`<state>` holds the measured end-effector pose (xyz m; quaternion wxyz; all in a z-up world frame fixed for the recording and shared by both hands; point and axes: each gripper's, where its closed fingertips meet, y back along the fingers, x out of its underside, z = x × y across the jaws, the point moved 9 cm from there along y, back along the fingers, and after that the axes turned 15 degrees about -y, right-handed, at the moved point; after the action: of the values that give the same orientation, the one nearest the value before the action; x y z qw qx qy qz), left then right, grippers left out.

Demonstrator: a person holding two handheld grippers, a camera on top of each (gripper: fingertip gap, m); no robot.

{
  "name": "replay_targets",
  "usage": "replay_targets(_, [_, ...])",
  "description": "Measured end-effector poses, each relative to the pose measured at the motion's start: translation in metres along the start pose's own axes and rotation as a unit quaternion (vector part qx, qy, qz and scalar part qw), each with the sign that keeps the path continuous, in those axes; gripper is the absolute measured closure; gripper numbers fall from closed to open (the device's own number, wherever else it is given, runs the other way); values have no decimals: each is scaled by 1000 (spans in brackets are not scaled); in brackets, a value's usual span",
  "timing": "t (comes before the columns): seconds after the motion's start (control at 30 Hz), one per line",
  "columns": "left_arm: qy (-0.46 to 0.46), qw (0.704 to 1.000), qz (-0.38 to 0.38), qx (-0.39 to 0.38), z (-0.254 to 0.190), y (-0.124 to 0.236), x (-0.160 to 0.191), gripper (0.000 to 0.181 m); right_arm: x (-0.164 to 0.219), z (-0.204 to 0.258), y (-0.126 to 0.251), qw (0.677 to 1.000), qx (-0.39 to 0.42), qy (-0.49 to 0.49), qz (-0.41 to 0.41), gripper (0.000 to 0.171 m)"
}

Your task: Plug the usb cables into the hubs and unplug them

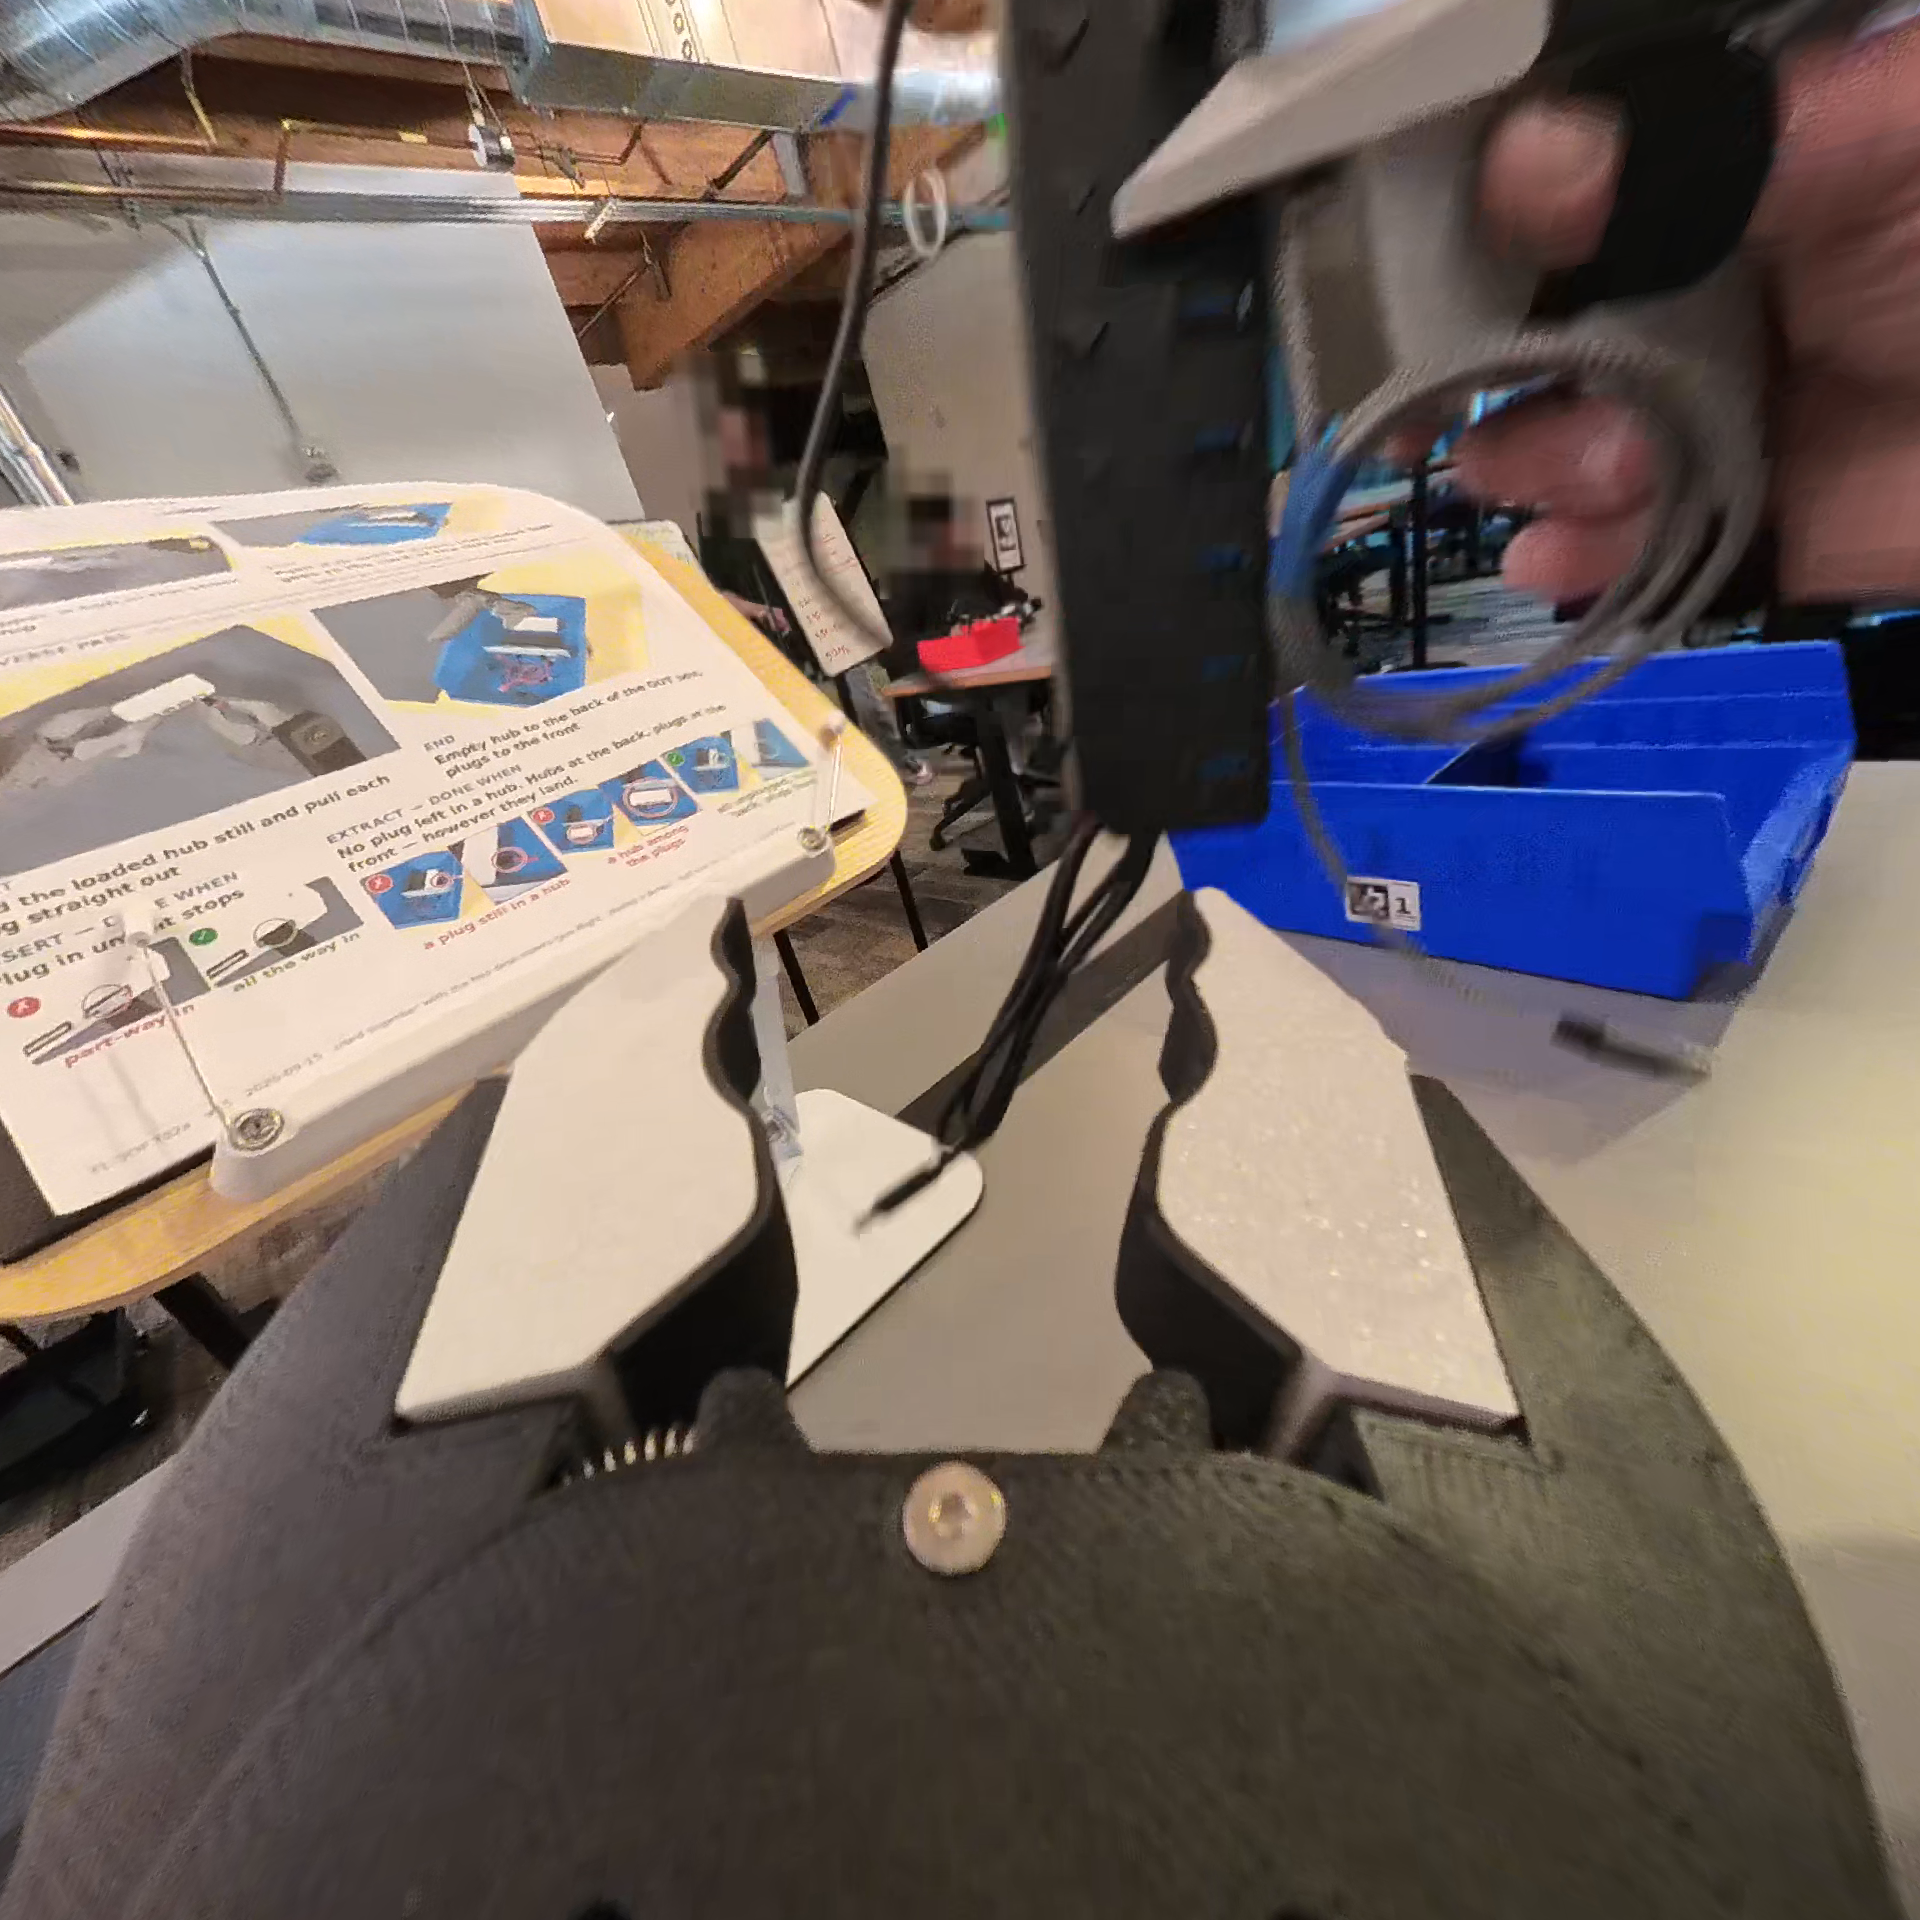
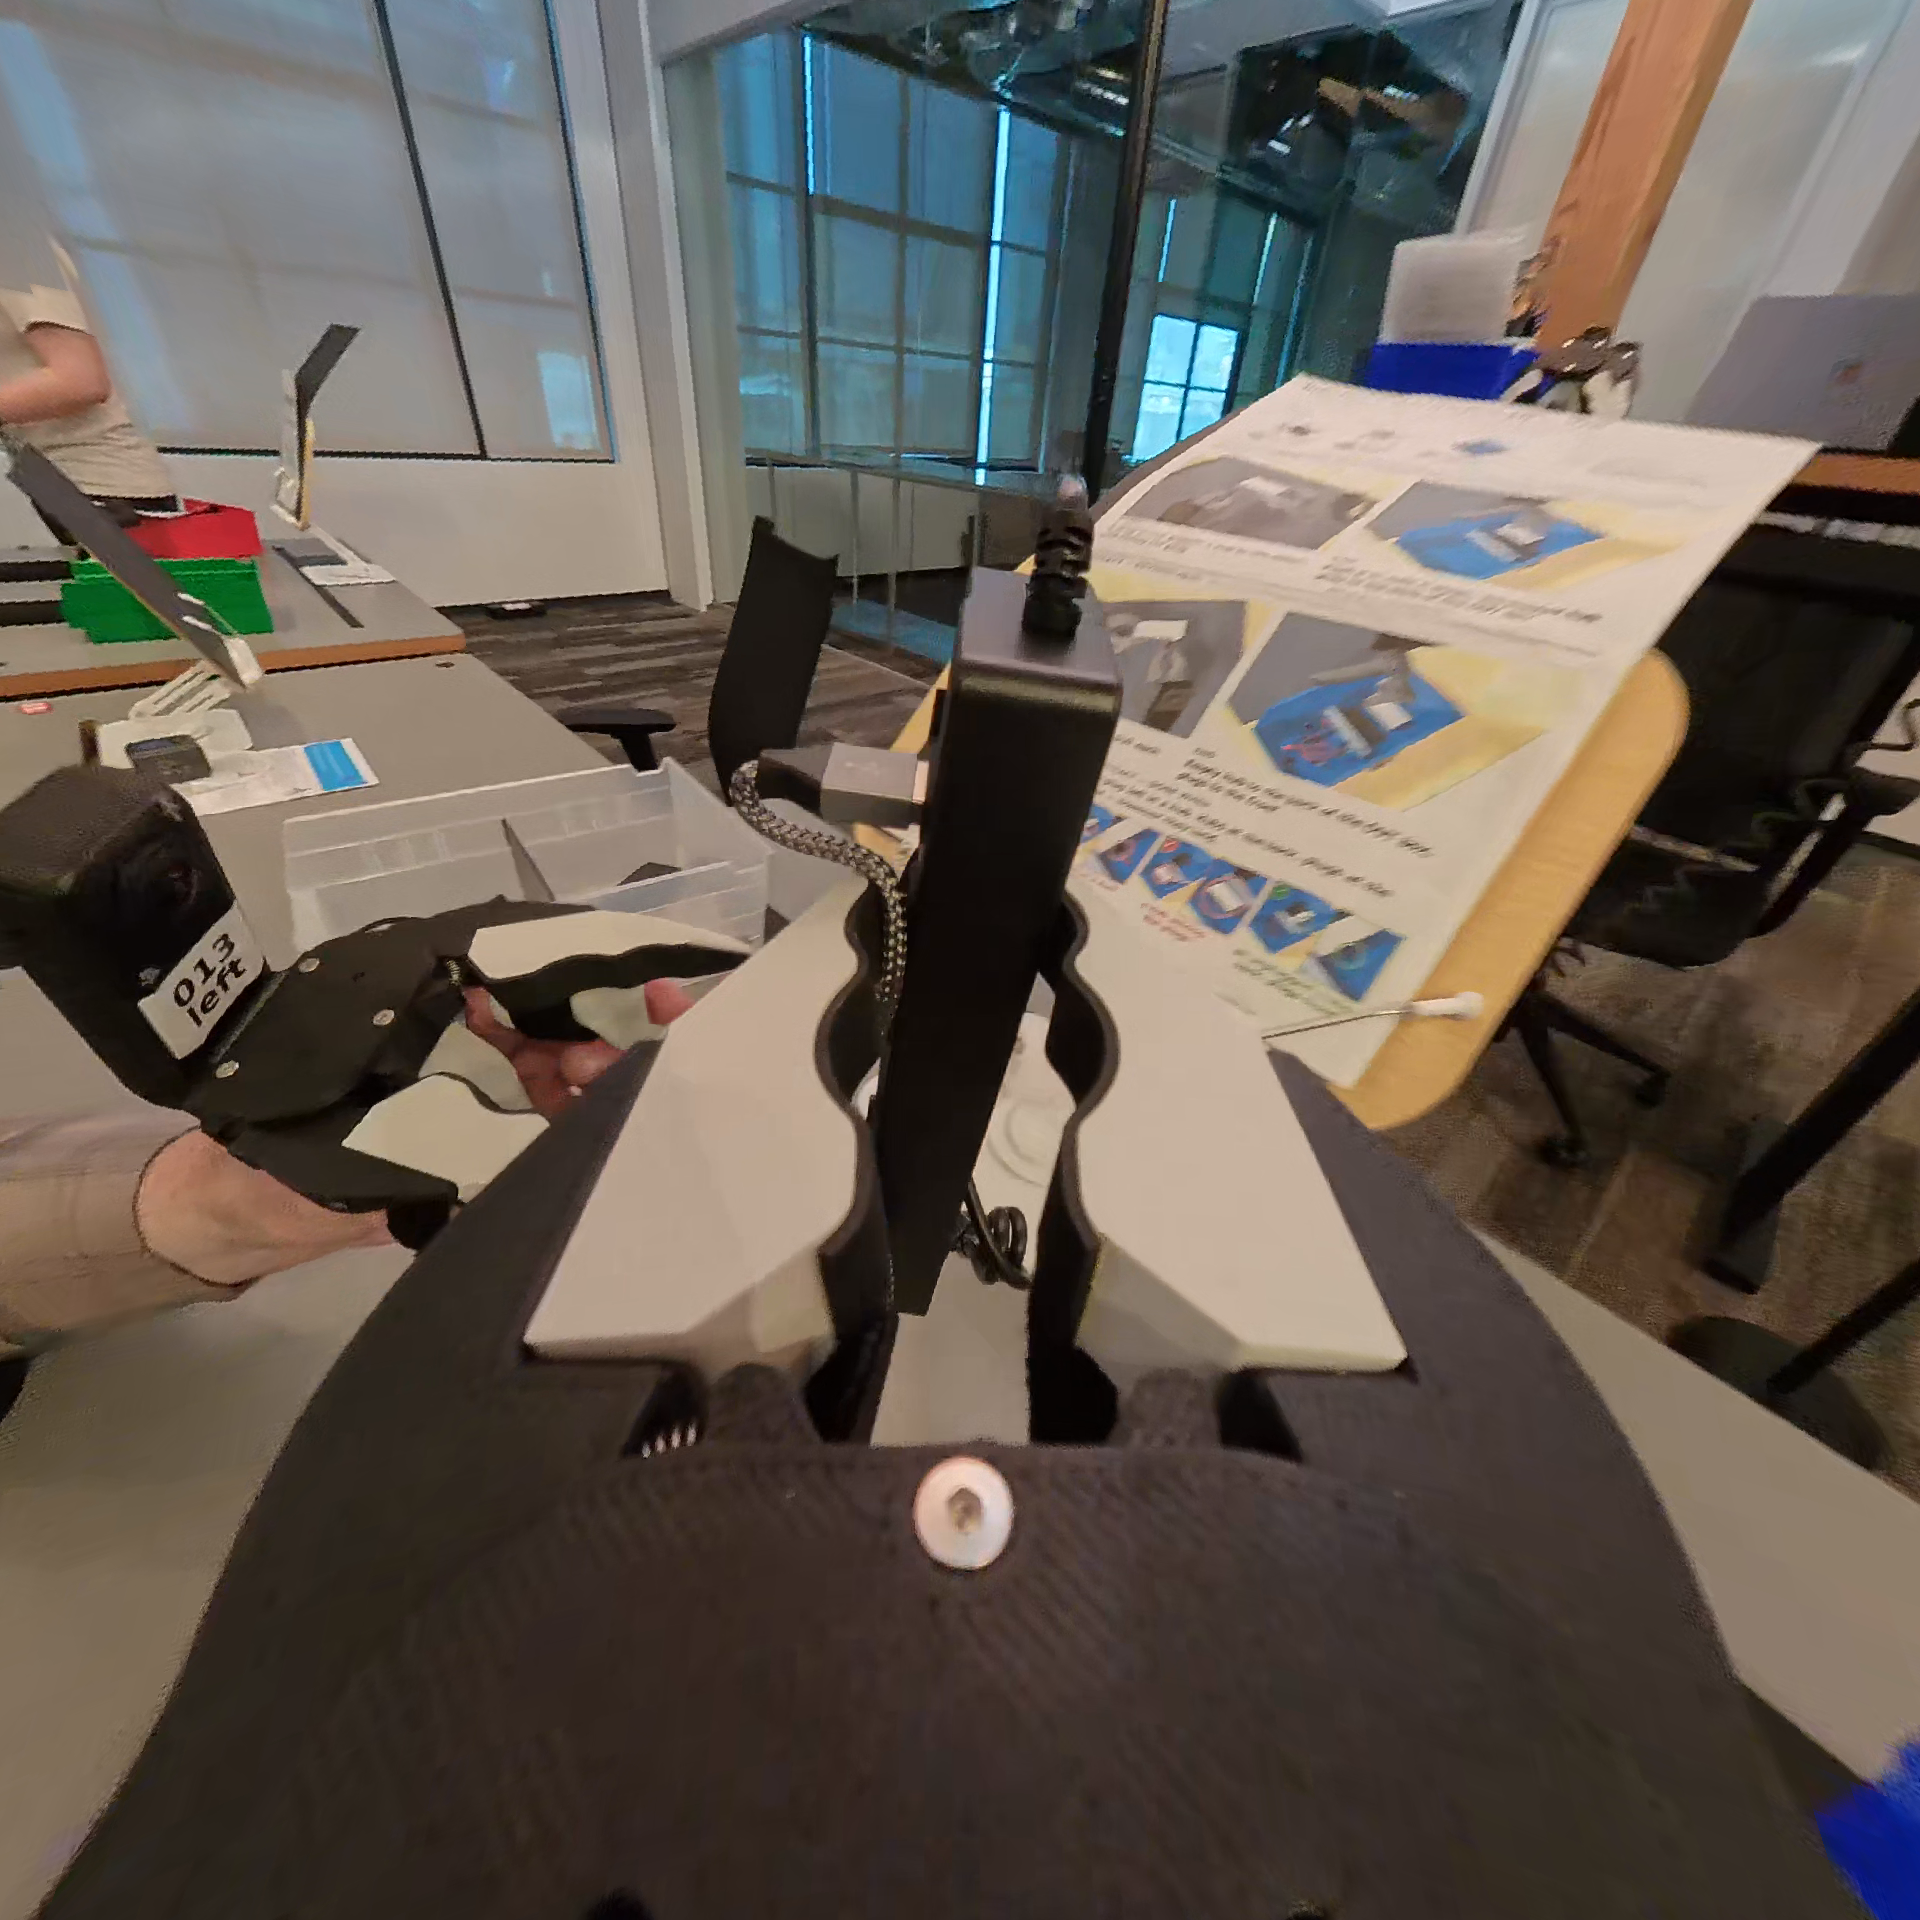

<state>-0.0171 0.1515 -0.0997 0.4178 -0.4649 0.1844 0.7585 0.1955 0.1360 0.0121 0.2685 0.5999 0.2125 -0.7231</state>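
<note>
Right gripper [image 2: 961, 1023] pinching upright black hub [image 2: 997, 883], one plug [image 2: 847, 779] seemingly seated; left gripper [image 1: 961, 1023] spread, empty, above surface [image 1: 1714, 1247].

Two wrist cams, both looking out along their fingers

Both sit close above the table; they share the black hub [image 1: 1153, 436] [image 2: 997, 914] and instruction sheet [image 1: 343, 790] [image 2: 1382, 707].

The long black hub [image 2: 997, 894] stands up straight in the air. A gray plug [image 2: 847, 781] on a braided cable [image 2: 878, 904] sticks into its side. Thin black cords [image 1: 1049, 997] hang below.
</note>
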Motion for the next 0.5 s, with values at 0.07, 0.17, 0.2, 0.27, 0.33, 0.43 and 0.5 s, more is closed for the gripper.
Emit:
replay_targets(0.07, [2, 1000, 11, 4, 0, -2, 8, 106, -18, -14, 17, 1000, 17, 12, 2, 144])
replay_targets(0.17, [3, 1000, 30, 7, -2, -6, 20, 109, -45, -39, 43, 998, 51, 40, 13, 144])
replay_targets(0.2, [5, 999, 33, 7, -3, -6, 23, 110, -53, -48, 52, 996, 65, 51, 20, 144])
replay_targets(0.27, [4, 999, 44, 8, -3, -8, 29, 111, -67, -67, 69, 992, 97, 76, 33, 145])
replay_targets(0.33, [5, 999, 45, 8, -3, -8, 32, 112, -79, -86, 84, 986, 124, 94, 55, 145])
replay_targets(0.43, [6, 999, 54, 7, -2, -10, 38, 113, -94, -115, 103, 978, 165, 104, 80, 145])
replay_targets(0.5, [8, 998, 58, 8, -3, -11, 42, 113, -99, -136, 114, 972, 188, 105, 96, 145])
